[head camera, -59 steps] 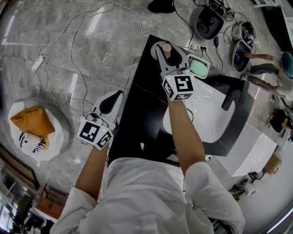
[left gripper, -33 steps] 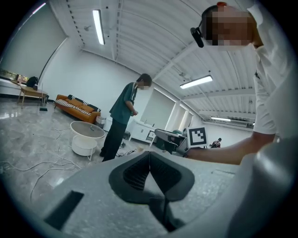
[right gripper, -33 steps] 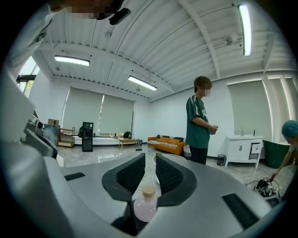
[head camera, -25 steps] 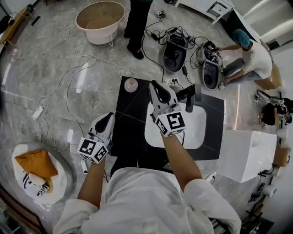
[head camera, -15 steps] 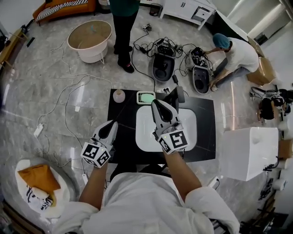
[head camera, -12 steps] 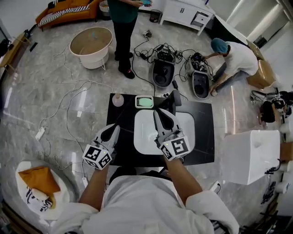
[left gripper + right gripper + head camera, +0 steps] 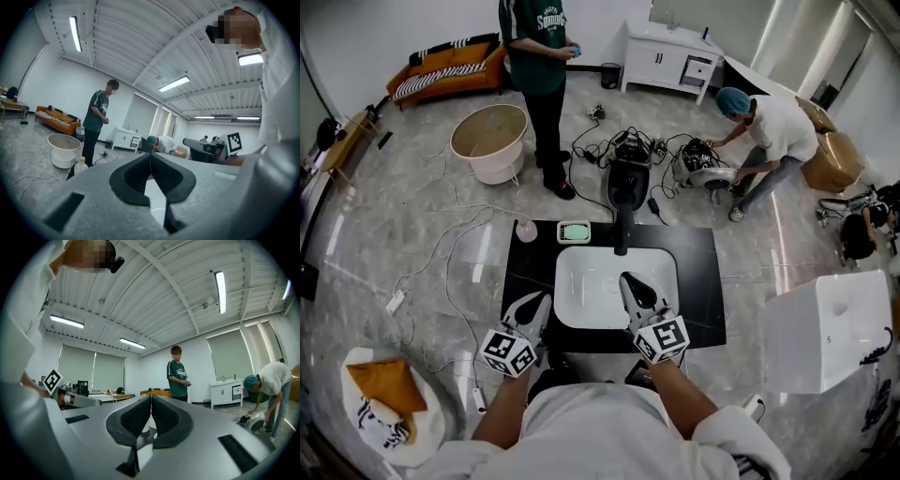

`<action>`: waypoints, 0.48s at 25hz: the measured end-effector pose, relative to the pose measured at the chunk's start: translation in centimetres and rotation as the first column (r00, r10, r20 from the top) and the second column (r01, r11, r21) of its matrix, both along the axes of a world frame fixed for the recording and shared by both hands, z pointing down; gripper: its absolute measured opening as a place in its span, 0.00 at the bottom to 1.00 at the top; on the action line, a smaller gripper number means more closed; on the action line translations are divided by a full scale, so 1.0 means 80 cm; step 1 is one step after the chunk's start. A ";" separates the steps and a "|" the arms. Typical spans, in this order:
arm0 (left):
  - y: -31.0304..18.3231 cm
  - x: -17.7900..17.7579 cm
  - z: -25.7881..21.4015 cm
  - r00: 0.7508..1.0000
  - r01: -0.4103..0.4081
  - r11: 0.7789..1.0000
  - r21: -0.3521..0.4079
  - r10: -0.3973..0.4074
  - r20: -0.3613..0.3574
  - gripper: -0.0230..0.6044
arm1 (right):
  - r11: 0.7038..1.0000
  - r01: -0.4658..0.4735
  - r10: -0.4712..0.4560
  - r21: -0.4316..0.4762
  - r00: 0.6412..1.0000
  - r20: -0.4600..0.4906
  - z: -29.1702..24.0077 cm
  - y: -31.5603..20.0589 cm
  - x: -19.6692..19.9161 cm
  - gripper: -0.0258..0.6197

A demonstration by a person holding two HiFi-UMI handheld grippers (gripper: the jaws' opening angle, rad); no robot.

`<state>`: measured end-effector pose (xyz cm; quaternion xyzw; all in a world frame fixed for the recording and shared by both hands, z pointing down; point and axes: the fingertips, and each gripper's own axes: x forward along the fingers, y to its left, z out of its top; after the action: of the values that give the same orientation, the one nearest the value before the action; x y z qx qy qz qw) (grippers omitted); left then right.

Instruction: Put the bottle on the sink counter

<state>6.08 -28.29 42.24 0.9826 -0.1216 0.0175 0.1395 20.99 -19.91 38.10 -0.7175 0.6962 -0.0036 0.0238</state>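
**Item: bottle point(image 7: 525, 230).** Small and pale, with a lighter cap. It stands upright, long axis vertical, on the far-left corner of the bench point(image 7: 698, 281), which is a black sink counter. Nothing touches it. The left gripper view shows it point(image 7: 80, 165) low and to the left, on the bench edge.

**Neighbours.** A green soap dish point(image 7: 574, 232) sits just beside it on the right. The faucet point(image 7: 622, 236) is further right, behind the white basin point(image 7: 600, 281).

**Left gripper point(image 7: 541, 300).** It is at the near edge of the bench, left of the basin. Its fingers point(image 7: 136, 176) are pressed together with nothing between them.

**Right gripper point(image 7: 625, 278).** It is over the near rim of the basin. Its fingers point(image 7: 133, 420) are likewise closed tip to tip and empty.

**Governing relation.** The bottle lies ahead and slightly left of the left gripper, across the depth of the bench and well apart from it. The right gripper is further off still, with the basin between it and the bottle. The left hand is therefore the nearer.

**Status (judged).** The bottle rests on the sink counter with both grippers clear of it, so the placement looks complete. If it needed adjusting, the left gripper would have to open and reach forward to take the upright body from the side.
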 end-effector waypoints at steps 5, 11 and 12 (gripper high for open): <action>0.079 0.012 -0.009 1.000 -0.007 1.000 0.017 0.007 0.005 0.06 | 1.000 0.017 -0.017 -0.002 1.000 0.021 0.007 0.085 0.010 0.07; 0.163 0.019 0.006 0.999 -0.021 1.000 0.007 0.021 0.029 0.06 | 0.999 0.053 -0.053 0.009 0.998 0.045 0.023 0.174 0.005 0.07; 0.177 0.022 0.011 0.999 -0.030 1.000 0.004 0.030 0.036 0.06 | 0.999 0.049 -0.049 0.007 0.997 0.053 0.028 0.187 0.005 0.07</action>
<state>7.80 -14.12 43.15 0.9841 -0.1096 0.0370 0.1347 21.38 -4.92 40.34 -0.6997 0.7127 -0.0212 0.0444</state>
